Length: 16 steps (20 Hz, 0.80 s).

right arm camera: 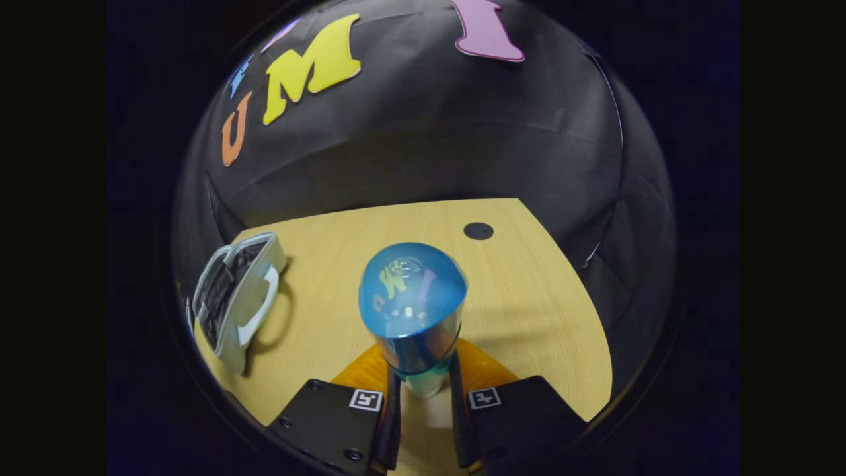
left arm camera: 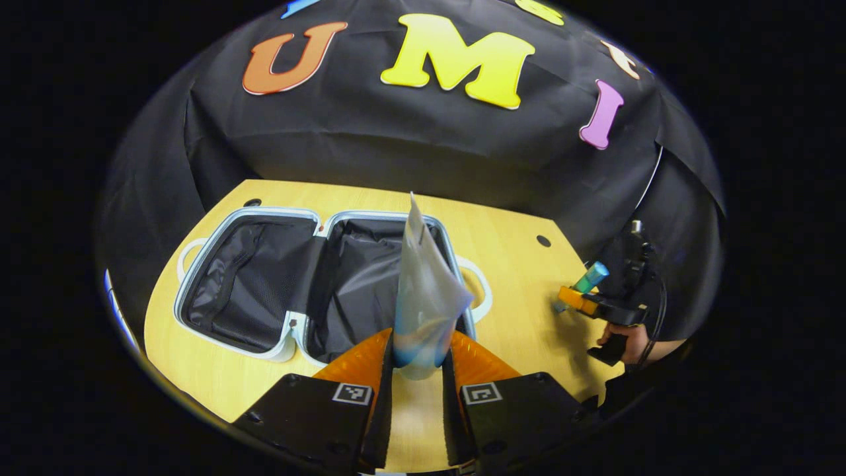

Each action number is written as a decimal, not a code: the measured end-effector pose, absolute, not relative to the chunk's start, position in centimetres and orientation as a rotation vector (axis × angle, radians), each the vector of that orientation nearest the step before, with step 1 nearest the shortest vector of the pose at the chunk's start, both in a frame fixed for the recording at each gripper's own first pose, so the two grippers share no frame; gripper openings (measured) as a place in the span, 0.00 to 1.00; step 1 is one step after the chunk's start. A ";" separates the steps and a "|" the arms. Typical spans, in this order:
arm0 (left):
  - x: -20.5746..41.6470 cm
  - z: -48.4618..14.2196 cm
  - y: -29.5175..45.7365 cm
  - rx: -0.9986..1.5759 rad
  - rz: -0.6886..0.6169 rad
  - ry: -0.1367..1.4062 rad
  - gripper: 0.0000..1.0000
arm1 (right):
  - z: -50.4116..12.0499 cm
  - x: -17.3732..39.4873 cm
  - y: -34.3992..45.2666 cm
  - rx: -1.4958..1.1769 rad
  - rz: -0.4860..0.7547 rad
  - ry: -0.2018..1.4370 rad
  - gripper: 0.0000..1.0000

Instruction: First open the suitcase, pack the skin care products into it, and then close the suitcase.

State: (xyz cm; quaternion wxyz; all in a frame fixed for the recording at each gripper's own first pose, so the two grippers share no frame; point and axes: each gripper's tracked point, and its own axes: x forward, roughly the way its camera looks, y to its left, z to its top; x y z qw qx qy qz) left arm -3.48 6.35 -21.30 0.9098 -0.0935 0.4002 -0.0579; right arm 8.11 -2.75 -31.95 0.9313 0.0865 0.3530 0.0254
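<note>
Clamped between the left gripper (left arm camera: 420, 360) fingers is a tall silvery tube (left arm camera: 423, 291), its blue lower end pinched from both sides and its flat crimped tip pointing up toward twelve o'clock. Just behind it the suitcase (left arm camera: 251, 277) lies wide open on the wooden table (left arm camera: 515, 244), both black-lined halves flat, white handles at either end. Over at three o'clock in the left gripper view, a hand (left arm camera: 631, 340) holds the other gripper with a blue-capped bottle in it. Switching to the right gripper view: the right gripper (right arm camera: 423, 390) squeezes that bottle (right arm camera: 413, 311) from both sides, its shiny blue cap facing the lens. Suitcase sits at nine o'clock there, well apart from the bottle.
</note>
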 end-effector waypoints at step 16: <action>0.4 -35.0 10.3 -0.254 -0.392 1.581 0.36 | -16.6 -7.4 3.1 0.272 0.339 0.753 0.30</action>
